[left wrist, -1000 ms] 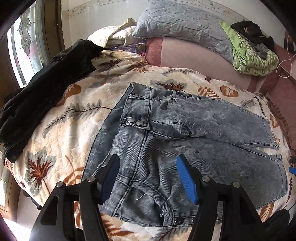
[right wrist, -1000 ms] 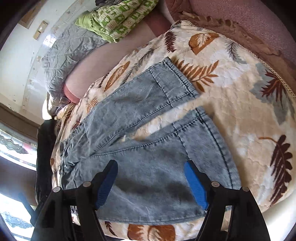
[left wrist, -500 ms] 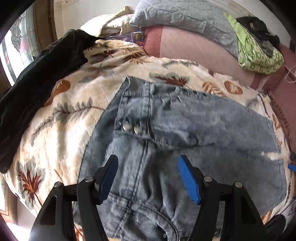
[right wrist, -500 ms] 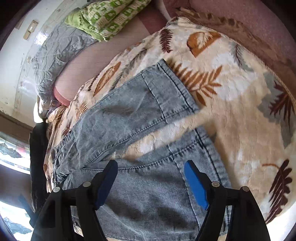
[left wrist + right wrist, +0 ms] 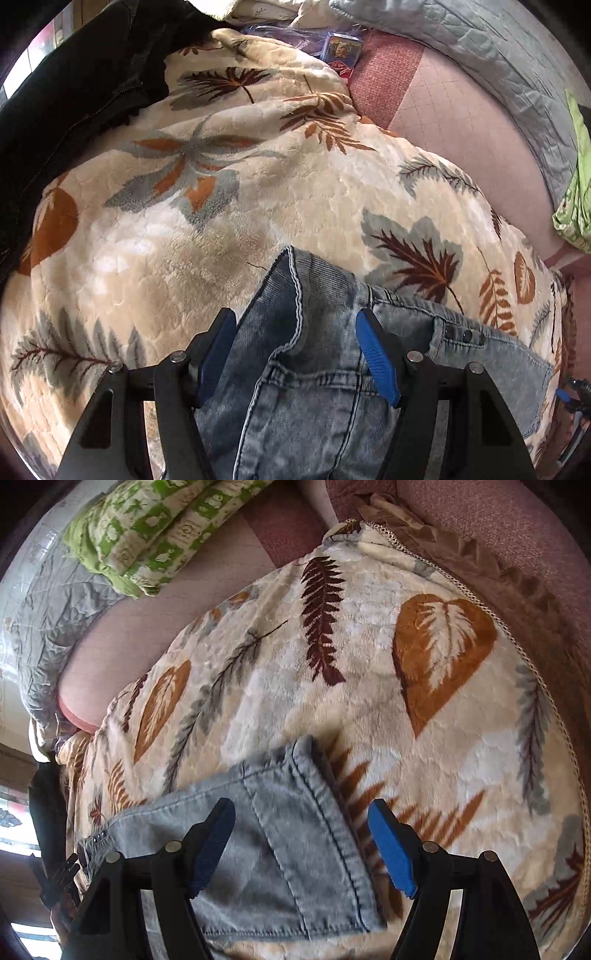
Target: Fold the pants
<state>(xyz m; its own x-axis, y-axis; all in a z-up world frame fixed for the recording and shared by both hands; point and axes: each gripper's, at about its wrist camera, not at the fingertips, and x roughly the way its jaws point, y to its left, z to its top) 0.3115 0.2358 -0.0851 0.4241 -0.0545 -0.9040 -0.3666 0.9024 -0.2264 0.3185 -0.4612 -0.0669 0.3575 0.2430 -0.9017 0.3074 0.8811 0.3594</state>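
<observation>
Grey-blue jeans (image 5: pixel 325 387) lie on a cream leaf-print blanket (image 5: pixel 221 206). My left gripper (image 5: pixel 295 325) hangs open over their far waistband corner (image 5: pixel 291 266), where a white-stitched inner seam shows. The blue pads stand either side of the denim without pressing it. In the right wrist view a leg hem (image 5: pixel 280 867) of the jeans lies flat on the blanket (image 5: pixel 369 701). My right gripper (image 5: pixel 301 812) is open above it, with the hem's far corner (image 5: pixel 303 749) just beyond the fingertips. Neither gripper holds anything.
A black jacket (image 5: pixel 74 92) lies at the blanket's far left. Behind are a pink mattress (image 5: pixel 461 122), a grey quilted pillow (image 5: pixel 498 62), a small printed box (image 5: pixel 341 50) and a green patterned cloth (image 5: pixel 159 528). The blanket's corded edge (image 5: pixel 517 635) runs along the right.
Both grippers have travelled across the jeans towards their far edge, the left from the crotch to the waistband corner, the right from the near leg to the far leg's hem. Both stayed open.
</observation>
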